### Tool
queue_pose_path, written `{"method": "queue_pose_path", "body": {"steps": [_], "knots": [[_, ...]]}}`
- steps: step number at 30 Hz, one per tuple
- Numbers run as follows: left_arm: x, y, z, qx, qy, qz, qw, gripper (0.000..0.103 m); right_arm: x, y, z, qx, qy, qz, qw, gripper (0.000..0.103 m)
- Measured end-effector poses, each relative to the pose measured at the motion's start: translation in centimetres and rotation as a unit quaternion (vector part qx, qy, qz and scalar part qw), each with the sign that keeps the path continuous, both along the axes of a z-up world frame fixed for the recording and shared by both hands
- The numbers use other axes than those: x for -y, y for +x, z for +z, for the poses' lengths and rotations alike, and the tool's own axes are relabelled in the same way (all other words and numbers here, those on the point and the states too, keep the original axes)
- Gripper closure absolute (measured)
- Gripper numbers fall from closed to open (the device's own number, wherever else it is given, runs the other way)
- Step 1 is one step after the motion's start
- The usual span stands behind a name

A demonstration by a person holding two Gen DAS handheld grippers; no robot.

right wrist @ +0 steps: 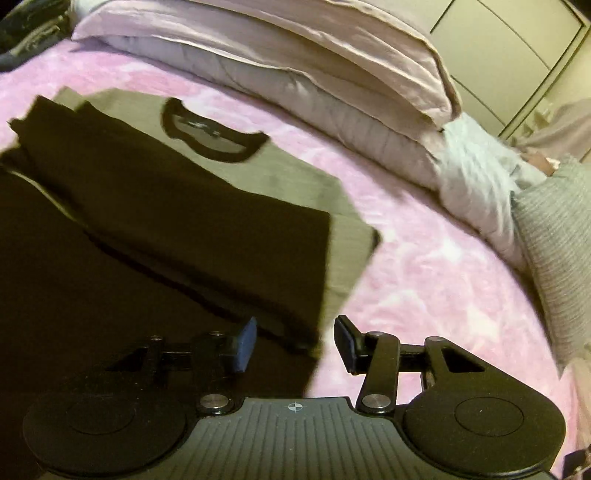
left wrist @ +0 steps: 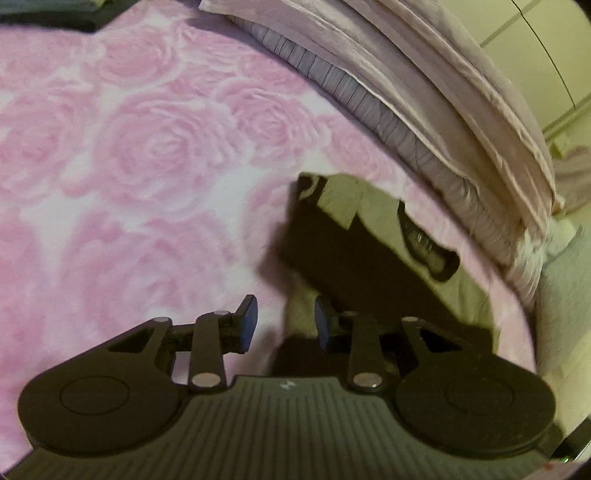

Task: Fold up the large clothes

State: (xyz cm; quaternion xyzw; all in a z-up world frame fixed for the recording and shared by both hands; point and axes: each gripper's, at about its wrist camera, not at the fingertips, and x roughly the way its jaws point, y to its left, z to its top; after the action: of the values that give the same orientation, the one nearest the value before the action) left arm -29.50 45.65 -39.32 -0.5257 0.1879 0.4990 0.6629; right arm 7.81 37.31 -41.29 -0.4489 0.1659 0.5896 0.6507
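An olive shirt (right wrist: 295, 181) with a black collar (right wrist: 214, 147) and black sleeves lies on the pink rose blanket (right wrist: 424, 280). A black sleeve (right wrist: 192, 218) is folded across its body. In the left wrist view the same shirt (left wrist: 373, 206) lies to the right, its black sleeve (left wrist: 354, 258) slanting over it. My left gripper (left wrist: 284, 325) is open at the shirt's left edge, nothing between its fingers. My right gripper (right wrist: 295, 343) is open over the shirt's lower right edge, also holding nothing.
Folded lilac bedding (left wrist: 443, 110) and pillows (right wrist: 295, 62) lie along the far side of the bed. A grey knitted cushion (right wrist: 554, 240) sits at the right. Dark clothes (right wrist: 26, 29) are piled at the far left corner. Cream cupboard doors (right wrist: 517, 44) stand behind.
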Motion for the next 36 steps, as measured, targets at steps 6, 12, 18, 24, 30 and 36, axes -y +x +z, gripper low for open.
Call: {"method": "queue_pose_path", "body": {"steps": [6, 12, 18, 24, 30, 36], "knots": [[-1.9, -0.2, -1.8, 0.057, -0.025, 0.062, 0.9961, 0.072, -0.3, 2.1, -0.4, -0.005, 0.003, 0.012, 1.0, 0.075], [-2.1, 0.0, -1.9, 0.111, -0.018, 0.079, 0.9905, 0.077, -0.7, 2.9, -0.6, -0.018, 0.001, 0.021, 1.0, 0.085], [-0.6, 1.1, -1.7, 0.057, -0.003, 0.041, 0.9975, 0.101, -1.1, 3.9, -1.6, -0.011, -0.024, 0.004, 1.0, 0.09], [1.6, 1.5, -1.5, -0.038, -0.003, -0.014, 0.9992, 0.103, -1.5, 5.4, -1.6, -0.053, -0.04, -0.048, 0.997, 0.089], [1.2, 4.1, 3.4, -0.073, 0.11, -0.084, 0.9876, 0.096, -0.8, 5.7, 2.7, -0.13, -0.013, -0.09, 0.987, 0.087], [-1.6, 9.4, 0.7, -0.158, 0.128, -0.179, 0.9626, 0.089, -4.4, 5.9, 2.2, -0.233, 0.034, -0.103, 0.966, 0.086]]}}
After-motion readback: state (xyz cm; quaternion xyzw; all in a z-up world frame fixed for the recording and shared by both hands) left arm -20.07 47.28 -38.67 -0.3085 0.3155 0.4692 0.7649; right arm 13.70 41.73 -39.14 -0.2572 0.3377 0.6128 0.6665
